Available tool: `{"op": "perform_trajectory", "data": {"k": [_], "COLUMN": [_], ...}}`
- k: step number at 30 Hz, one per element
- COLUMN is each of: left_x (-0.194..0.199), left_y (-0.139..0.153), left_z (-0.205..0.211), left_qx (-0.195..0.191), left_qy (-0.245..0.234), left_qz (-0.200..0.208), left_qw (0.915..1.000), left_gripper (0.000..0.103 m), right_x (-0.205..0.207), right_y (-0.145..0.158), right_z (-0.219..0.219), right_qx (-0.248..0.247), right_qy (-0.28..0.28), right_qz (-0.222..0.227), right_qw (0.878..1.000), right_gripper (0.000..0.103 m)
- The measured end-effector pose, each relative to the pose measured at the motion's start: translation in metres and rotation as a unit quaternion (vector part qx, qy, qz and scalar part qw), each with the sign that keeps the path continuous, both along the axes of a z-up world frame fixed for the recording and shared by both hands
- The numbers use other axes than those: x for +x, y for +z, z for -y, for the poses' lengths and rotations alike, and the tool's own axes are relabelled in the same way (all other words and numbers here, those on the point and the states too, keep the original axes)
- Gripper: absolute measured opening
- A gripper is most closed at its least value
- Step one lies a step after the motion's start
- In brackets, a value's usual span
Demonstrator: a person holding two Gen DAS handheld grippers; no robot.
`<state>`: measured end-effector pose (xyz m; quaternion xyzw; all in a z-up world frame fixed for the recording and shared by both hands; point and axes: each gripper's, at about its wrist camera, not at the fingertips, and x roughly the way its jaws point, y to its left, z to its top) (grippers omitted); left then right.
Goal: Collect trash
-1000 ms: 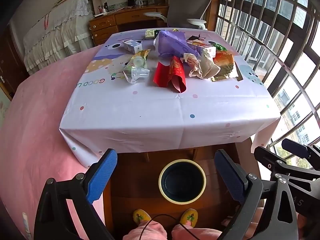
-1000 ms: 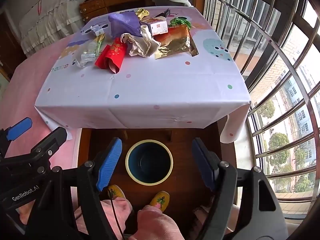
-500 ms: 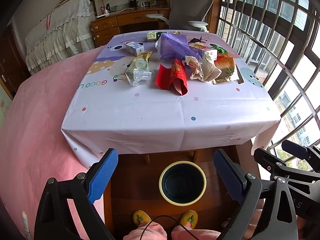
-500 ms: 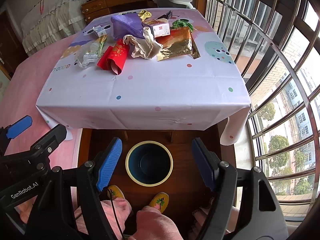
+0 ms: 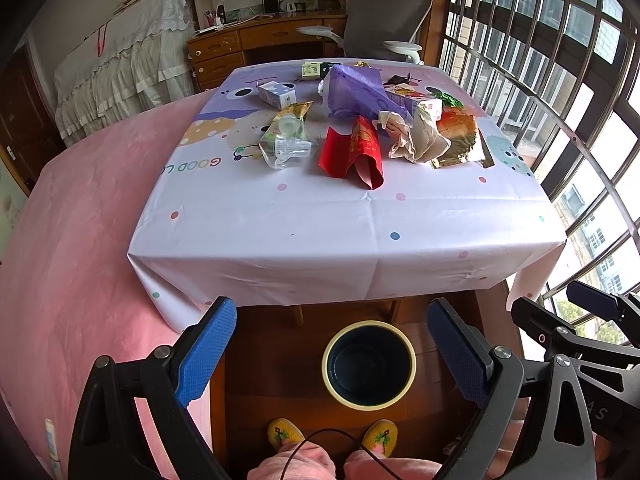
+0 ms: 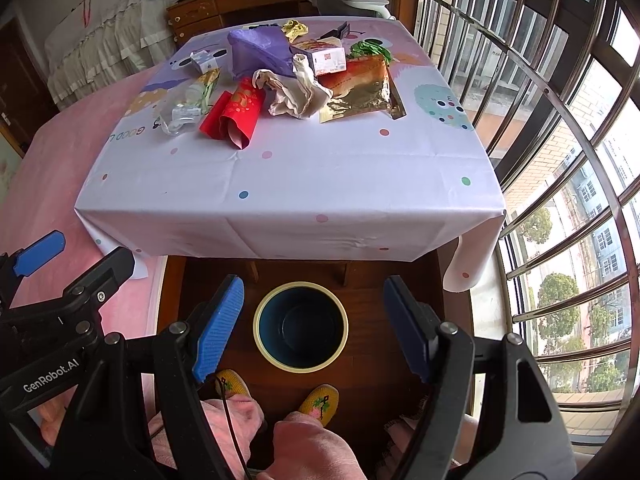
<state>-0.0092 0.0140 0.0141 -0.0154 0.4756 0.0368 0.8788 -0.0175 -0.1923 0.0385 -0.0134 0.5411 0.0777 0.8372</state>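
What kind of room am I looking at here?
Most likely a bedroom or study at home: a wooden desk with drawers and a grey office chair stand at the back, a lace-trimmed white cover drapes furniture, and a barred window overlooks buildings.

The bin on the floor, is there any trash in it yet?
No, the bin looks empty inside, and the wrappers lie on the table.

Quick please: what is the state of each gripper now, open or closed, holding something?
Left gripper: open, holding nothing.
Right gripper: open, holding nothing.
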Motion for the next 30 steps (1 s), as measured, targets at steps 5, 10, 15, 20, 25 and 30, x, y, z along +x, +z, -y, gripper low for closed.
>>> {"op": "perform_trajectory", "data": {"k": [5, 10, 15, 20, 25, 30], "left_x": [-0.0002, -0.0003, -0.0003, 0.0001, 0.0001, 0.0003], "left_y": [-0.0004, -0.0005, -0.0006, -0.0003, -0.0003, 0.0073], "left_z": [-0.0009, -0.0010, -0.0015, -0.0011, -0.0013, -0.0014], "left_qx": [0.000, 0.000, 0.000, 0.000, 0.001, 0.011], "left_qy": [0.001, 0.001, 0.001, 0.001, 0.001, 0.001], "left_qz": [0.000, 0.000, 0.000, 0.000, 0.000, 0.004], "left_qw": [1.0000, 1.0000, 1.0000, 1.0000, 1.0000, 0.9999], "left_gripper": [0.097, 0.095, 0.094, 0.094, 0.093, 0.089], "right_x": [-0.0002, -0.0004, -0.0003, -0.0001, -0.0003, 0.0000], "right_y": [0.0001, 0.0004, 0.0000, 0.0000, 0.0012, 0.0057], "right_z": [-0.0009, -0.0015, -0.0015, -0.0008, -0.0027, -0.0095], "right_qx": [0.000, 0.000, 0.001, 0.001, 0.004, 0.011], "right_qy": [0.000, 0.000, 0.001, 0.001, 0.004, 0.007], "right_qz": [0.000, 0.000, 0.000, 0.000, 0.002, 0.006], "right_qw": [1.000, 1.000, 1.000, 1.000, 1.000, 1.000], "right_gripper": [0.071, 0.071, 0.071, 0.071, 0.071, 0.071]}}
